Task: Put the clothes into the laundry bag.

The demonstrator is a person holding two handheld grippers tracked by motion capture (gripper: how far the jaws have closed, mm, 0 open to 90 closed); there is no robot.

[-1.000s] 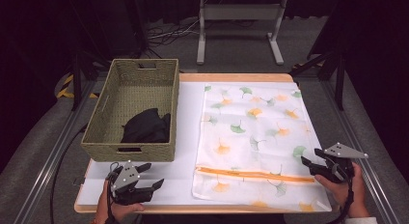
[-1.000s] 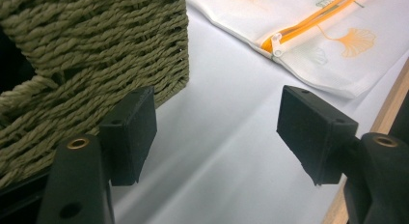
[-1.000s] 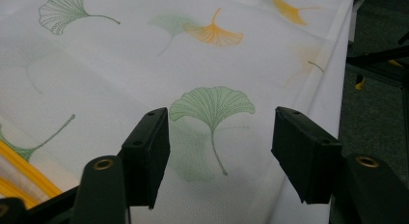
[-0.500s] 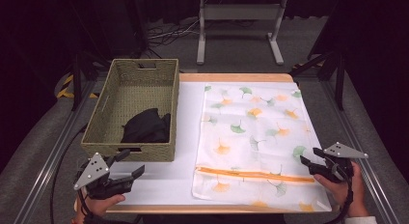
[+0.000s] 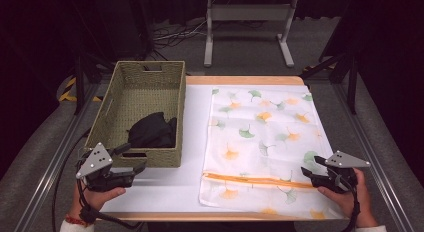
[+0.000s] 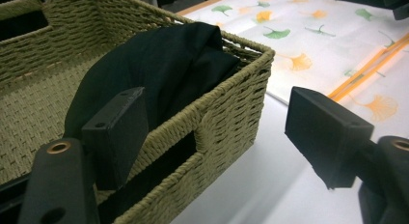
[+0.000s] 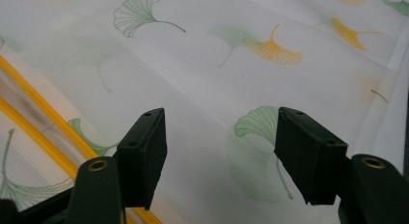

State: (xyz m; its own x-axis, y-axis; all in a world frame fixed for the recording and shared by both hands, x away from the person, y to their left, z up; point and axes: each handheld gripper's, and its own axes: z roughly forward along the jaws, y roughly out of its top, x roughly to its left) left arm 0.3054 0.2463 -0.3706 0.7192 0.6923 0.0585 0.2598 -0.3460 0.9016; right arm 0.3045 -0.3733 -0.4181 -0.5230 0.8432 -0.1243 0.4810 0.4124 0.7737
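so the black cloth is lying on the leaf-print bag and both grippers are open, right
Not quite. The black cloth lies inside the woven basket, not on the leaf-print bag, as the high view shows. The rest holds: the left gripper and the right gripper both have their jaws apart.

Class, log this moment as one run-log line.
left hand-held gripper: open, beside basket | black cloth: in basket | right hand-held gripper: open, over leaf-print bag
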